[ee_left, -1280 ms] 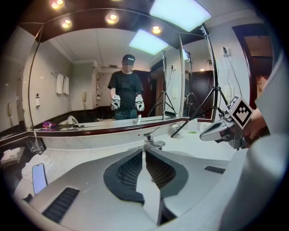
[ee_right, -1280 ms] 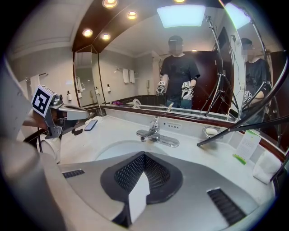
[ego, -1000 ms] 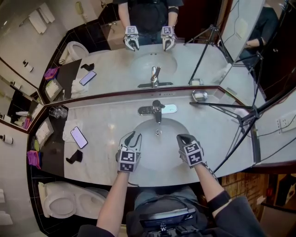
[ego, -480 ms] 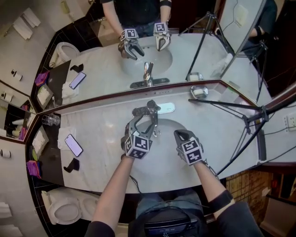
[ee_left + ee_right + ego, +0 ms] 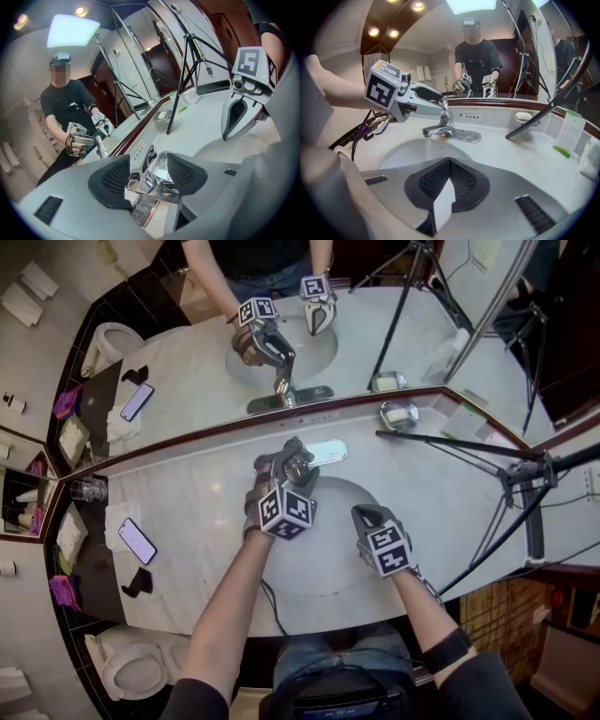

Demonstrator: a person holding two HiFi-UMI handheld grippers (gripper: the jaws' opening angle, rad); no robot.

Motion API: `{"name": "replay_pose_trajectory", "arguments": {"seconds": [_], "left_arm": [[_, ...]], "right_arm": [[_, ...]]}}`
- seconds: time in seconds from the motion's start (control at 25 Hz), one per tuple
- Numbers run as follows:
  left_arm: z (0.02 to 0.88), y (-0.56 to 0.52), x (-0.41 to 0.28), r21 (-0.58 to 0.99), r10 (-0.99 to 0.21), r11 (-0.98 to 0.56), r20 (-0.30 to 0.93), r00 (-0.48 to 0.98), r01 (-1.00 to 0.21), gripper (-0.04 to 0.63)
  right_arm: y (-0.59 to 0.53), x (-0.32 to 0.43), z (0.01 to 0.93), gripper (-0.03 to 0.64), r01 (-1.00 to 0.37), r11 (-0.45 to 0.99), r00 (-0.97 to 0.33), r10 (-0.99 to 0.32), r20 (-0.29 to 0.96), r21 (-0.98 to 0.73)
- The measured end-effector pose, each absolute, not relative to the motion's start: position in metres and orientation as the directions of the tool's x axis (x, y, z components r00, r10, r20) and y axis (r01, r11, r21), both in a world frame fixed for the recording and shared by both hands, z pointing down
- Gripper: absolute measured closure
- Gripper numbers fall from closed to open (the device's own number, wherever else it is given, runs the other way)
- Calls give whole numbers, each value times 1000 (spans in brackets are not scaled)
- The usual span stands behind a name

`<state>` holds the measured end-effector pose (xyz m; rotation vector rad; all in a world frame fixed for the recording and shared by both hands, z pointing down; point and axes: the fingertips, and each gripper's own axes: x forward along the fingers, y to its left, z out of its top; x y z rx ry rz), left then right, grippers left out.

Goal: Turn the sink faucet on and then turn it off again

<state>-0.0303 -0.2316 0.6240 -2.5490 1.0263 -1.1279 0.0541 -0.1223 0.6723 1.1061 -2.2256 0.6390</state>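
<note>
L gripper (image 5: pixel 284 463) fingers, just spread wide, straddle the faucet lever (image 5: pixel 161 172) at back rim of sink (image 5: pixel 405 154) w/o clamping it; R gripper (image 5: pixel 450 180) fingers pressed together, empty, over sink front.

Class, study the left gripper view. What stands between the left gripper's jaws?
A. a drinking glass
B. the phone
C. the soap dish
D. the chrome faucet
D: in the left gripper view the faucet sits between the two dark pads of the left gripper, whose jaws have just been opening and stand apart on either side of it.
</note>
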Motion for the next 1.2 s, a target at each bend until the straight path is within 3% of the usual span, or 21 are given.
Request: {"name": "replay_pose_trajectory", "arguments": {"seconds": [0.2,0.4,0.6,1.2], "left_arm": [[640,-227,-17,-435,-628,-775,609,484,-458,351],[642,-226,-16,-470,-650,-759,597,471,-451,403],[632,-226,-13,-499,-695,-717,568,442,-487,405],[657,-203,0,-578,-703,-711,577,416,-400,413]], "right_arm": [[-119,62,682,595,-830,531,-489,-550,677,-169],[-114,65,690,595,-834,523,-487,-546,681,-177],[-106,61,697,595,-832,522,-491,-537,686,-187],[-102,58,690,595,-834,516,-494,-543,679,-195]]}}
